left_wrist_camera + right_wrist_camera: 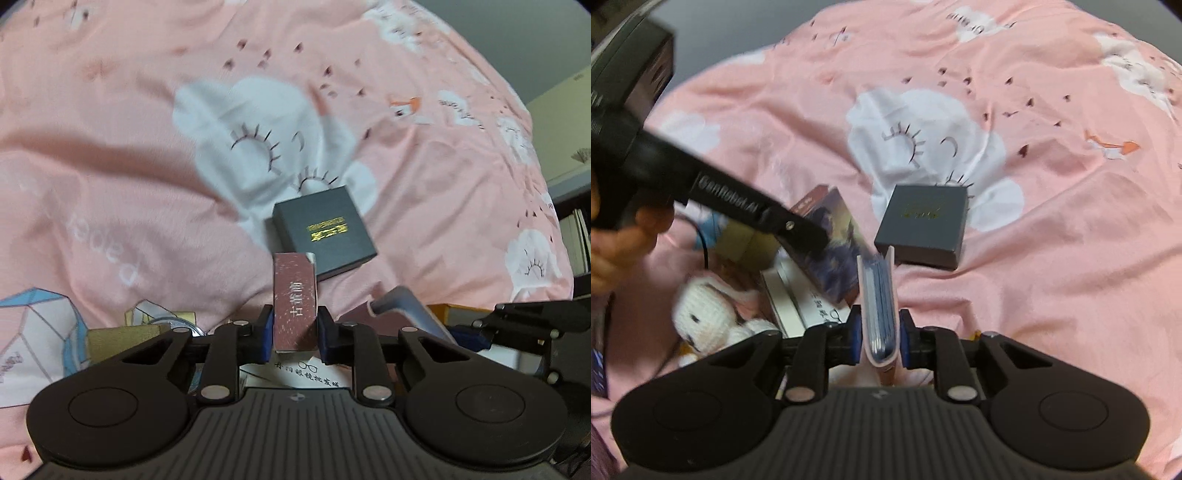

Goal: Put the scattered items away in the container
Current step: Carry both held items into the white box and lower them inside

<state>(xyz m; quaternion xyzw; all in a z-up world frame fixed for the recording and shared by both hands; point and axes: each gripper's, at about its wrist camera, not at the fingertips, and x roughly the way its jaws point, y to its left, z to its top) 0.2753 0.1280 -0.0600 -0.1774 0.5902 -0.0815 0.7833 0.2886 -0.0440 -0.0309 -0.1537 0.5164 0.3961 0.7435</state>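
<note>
My left gripper point(295, 325) is shut on a narrow reddish-brown box point(295, 299) with white lettering, held upright above a white box with a glasses print point(306, 373). In the right wrist view that gripper point(805, 240), held by a hand point(613, 236), comes in from the left, and the box's purple picture side point(834, 254) shows. My right gripper point(879, 332) is shut on a slim pink case with blue inside point(877, 295), standing on edge. A dark grey square box with gold lettering point(325, 232) point(923, 225) lies on the pink sheet just beyond both grippers.
The pink printed bedsheet point(1052, 221) spreads wide to the far side and right. A white knitted bunny point(709, 317) lies at lower left beside a white box point(790, 295) and a tan cardboard box point(746, 243). A blue-and-white patterned bag point(33, 332) sits at left.
</note>
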